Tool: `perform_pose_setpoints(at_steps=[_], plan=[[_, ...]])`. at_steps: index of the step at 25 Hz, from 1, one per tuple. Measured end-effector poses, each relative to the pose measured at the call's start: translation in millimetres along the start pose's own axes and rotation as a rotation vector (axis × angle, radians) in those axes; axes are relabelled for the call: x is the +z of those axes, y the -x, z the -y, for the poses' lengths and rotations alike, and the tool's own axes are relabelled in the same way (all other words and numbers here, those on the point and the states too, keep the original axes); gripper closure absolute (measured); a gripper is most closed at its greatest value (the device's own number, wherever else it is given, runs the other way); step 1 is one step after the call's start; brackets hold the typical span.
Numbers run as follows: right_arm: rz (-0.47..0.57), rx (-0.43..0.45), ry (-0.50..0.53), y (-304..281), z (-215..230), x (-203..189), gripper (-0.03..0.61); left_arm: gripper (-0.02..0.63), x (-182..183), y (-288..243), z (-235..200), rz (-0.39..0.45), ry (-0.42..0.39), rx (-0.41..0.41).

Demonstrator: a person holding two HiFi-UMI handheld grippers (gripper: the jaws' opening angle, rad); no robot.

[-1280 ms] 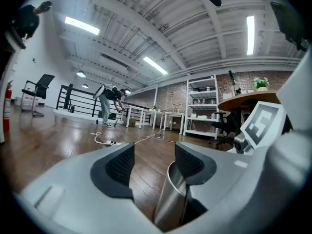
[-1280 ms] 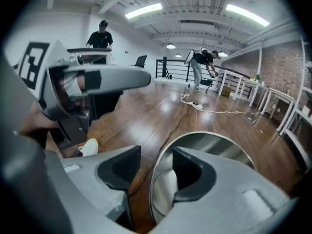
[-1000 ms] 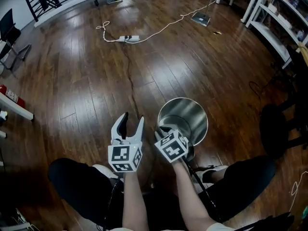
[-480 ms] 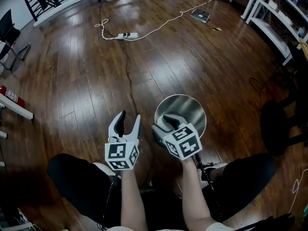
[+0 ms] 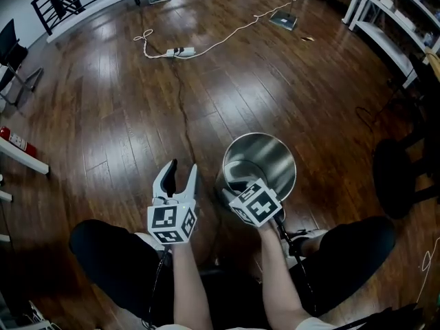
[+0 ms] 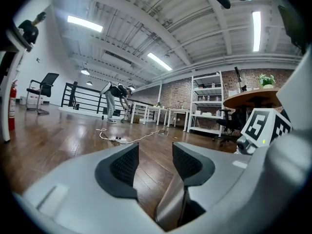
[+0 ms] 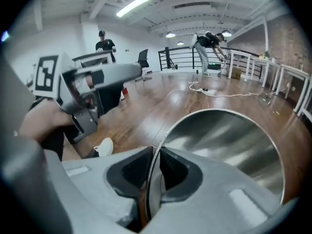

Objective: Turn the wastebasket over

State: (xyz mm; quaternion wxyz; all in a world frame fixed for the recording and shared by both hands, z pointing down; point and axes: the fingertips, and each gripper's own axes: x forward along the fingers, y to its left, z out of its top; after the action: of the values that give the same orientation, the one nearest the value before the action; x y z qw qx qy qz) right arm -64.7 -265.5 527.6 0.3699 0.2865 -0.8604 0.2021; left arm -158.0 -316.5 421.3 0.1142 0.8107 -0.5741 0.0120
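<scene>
A shiny metal wastebasket (image 5: 264, 155) stands mouth-up on the wood floor in front of my knees, tipped a little so its outer wall shows. My right gripper (image 5: 234, 185) bites its near rim. In the right gripper view the thin rim (image 7: 157, 150) runs between the two pads, which press on it while the jaws are opening slightly, and the wastebasket's inside (image 7: 229, 140) fills the view beyond. My left gripper (image 5: 180, 171) hovers just left of the basket, apart from it. Its jaws (image 6: 155, 162) are closing slowly with nothing between them.
A power strip (image 5: 180, 51) with a long white cable lies on the far floor. A fire extinguisher (image 5: 16, 141) is at the left, a black stool (image 5: 397, 184) at the right, white shelving (image 5: 393, 41) beyond it. A person (image 6: 117, 95) bends over far away.
The right gripper drew back toward me with the rim in its jaws, and the basket now leans so more of its side shows. The left gripper stayed put.
</scene>
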Motion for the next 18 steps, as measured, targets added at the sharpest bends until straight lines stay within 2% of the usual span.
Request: perform_pose_setpoints(at_steps=[3, 7, 8, 10, 12, 15, 18], plan=[[0.213, 0.048, -0.141, 44, 22, 18, 0.54, 0.373, 1, -1, 3, 0.0, 0.002, -0.01], [0.586, 0.217, -0.459, 90, 54, 31, 0.541, 0.376, 1, -3, 0, 0.005, 0.02, -0.009], [0.633, 0.238, -0.514, 90, 60, 27, 0.541, 0.377, -2, -3, 0, 0.0, 0.023, -0.008], [0.658, 0.239, -0.58, 83, 70, 15, 0.543, 0.377, -8, -4, 1, -0.02, 0.021, -0.007], [0.652, 0.186, -0.587, 81, 81, 5, 0.54, 0.377, -15, -6, 1, -0.045, 0.02, -0.002], [0.582, -0.045, -0.584, 85, 117, -21, 0.503, 0.387, -30, -9, -1, -0.086, 0.05, 0.009], [0.531, -0.207, -0.684, 90, 149, -65, 0.468, 0.388, -49, -16, 14, -0.139, 0.076, -0.035]])
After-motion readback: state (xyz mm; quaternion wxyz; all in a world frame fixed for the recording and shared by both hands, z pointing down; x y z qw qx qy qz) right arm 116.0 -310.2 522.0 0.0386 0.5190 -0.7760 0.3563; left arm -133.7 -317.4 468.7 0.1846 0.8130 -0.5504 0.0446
